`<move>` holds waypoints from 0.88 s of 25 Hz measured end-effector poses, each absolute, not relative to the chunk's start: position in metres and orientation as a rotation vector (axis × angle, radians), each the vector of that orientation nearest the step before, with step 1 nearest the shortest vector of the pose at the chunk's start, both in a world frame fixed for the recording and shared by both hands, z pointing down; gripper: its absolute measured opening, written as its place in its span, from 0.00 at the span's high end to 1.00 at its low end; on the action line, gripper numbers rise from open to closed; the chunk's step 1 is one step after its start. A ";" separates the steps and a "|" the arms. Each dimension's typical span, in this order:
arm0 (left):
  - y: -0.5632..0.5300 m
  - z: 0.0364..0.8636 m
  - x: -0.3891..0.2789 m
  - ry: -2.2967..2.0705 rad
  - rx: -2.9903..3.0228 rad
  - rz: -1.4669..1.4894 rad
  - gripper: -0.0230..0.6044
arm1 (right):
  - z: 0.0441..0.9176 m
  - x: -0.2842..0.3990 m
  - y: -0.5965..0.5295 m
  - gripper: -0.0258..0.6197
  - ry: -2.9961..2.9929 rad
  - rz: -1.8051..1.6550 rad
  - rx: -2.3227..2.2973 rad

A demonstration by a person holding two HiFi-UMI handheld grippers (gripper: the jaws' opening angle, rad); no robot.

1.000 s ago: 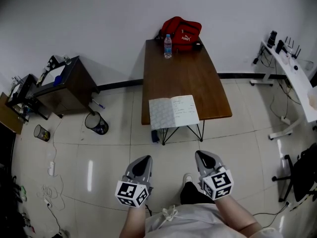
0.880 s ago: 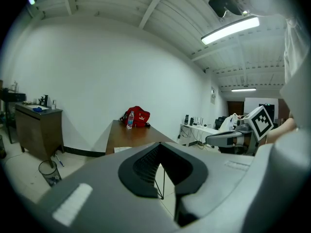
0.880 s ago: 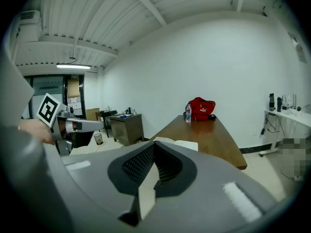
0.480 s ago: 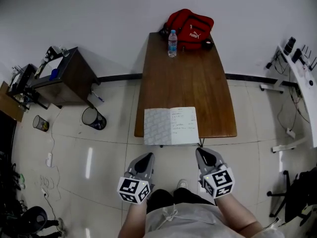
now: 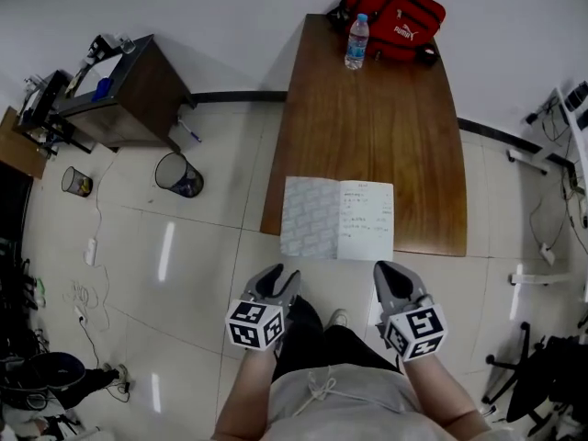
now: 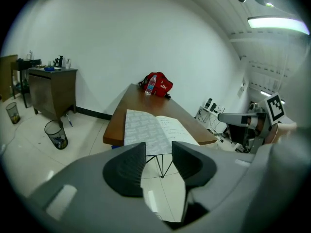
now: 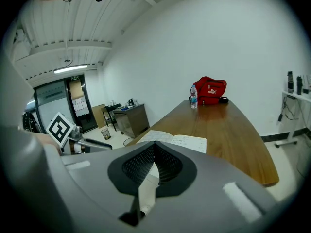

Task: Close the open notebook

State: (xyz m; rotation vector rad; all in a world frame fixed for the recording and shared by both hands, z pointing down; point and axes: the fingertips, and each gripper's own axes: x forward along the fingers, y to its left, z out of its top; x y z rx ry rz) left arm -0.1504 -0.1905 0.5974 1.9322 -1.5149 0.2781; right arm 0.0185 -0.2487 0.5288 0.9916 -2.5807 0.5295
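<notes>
The open notebook point(image 5: 337, 219) lies flat at the near end of the brown table point(image 5: 377, 127), its front edge hanging a little over the rim; the left leaf is patterned, the right page has writing. It also shows as the notebook point(image 6: 150, 127) and the notebook point(image 7: 177, 141). Both grippers hover above the floor just short of the table. My left gripper point(image 5: 278, 278) is open; its jaws have just been opening, with nothing between them point(image 6: 159, 152). My right gripper point(image 5: 390, 274) is shut and empty, pads meeting at the tips point(image 7: 154, 144).
A red bag point(image 5: 395, 16) and a water bottle point(image 5: 356, 42) stand at the table's far end. A wastebasket point(image 5: 179, 175) and a dark cabinet point(image 5: 119, 95) are to the left. A black office chair point(image 5: 542, 375) is at the lower right.
Both grippers have come forward and down toward the table's near edge, so the notebook now lies just beyond them. The left jaws have parted.
</notes>
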 end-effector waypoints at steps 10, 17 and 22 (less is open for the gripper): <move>-0.234 0.659 -0.195 -1.374 1.771 0.122 0.62 | 0.578 -0.031 -0.264 0.95 -2.486 0.565 0.871; -0.245 0.694 -0.200 -1.284 1.732 0.147 0.61 | 0.596 -0.053 -0.268 0.95 -2.450 0.587 0.851; -0.249 0.692 -0.198 -1.248 1.749 0.132 0.79 | 0.600 -0.055 -0.271 0.95 -2.433 0.593 0.863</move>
